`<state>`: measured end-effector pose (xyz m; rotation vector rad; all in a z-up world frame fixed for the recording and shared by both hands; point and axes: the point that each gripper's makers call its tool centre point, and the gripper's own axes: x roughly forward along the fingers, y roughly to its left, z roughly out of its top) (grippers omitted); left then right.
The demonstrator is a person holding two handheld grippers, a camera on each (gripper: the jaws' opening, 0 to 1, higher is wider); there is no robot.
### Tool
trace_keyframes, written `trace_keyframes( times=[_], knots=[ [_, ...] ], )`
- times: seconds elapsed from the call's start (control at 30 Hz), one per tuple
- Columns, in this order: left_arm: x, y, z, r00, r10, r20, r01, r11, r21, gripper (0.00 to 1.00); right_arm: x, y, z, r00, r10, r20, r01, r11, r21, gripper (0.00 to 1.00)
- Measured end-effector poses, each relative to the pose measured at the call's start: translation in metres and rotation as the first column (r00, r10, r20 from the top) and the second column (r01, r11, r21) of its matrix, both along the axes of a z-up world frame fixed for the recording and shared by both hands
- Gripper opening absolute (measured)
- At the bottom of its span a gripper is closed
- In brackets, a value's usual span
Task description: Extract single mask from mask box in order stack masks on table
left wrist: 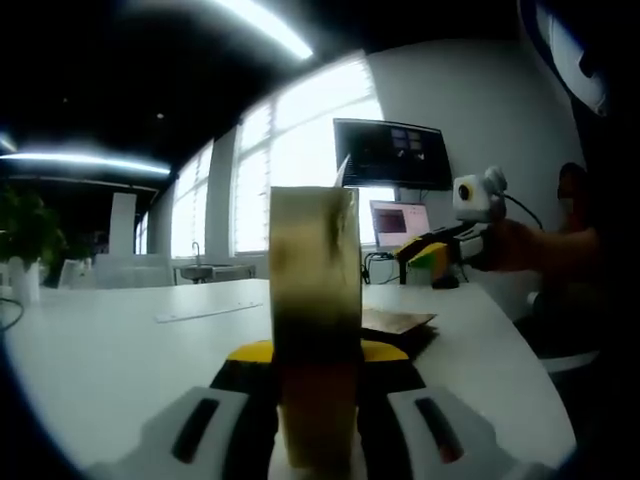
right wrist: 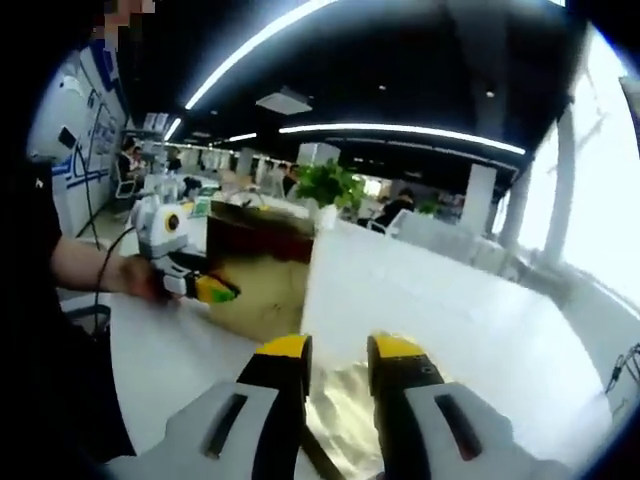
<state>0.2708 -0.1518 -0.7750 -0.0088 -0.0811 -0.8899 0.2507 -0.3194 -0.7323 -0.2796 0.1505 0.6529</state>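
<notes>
- Table white, wide; strip lying flat well behind box, possibly a mask, too small to tell.
- Box upright, lifted off table, clamped between jaws of left gripper. Tall and narrowly held; likely to twist or slip out if tugged hard from the side.
- Right gripper near box, jaws narrowly apart; cannot tell if gripping. Risk of dragging several masks out together, or of pulling box free.
- Pale stuff between right jaws, blurred; maybe mask. Could tear or drop short of table.
</notes>
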Motion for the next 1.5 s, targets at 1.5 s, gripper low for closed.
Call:
trace_keyframes(
  times=[1.5],
  knots=[
    [-0.001,-0.001,0.000,1.000,0.009,-0.003,-0.009,1.000,0.002,0.31,-0.012,0.028,0.057,0.994,0.096,0.059,-0.111,0.931,0.348,0.21]
  ],
)
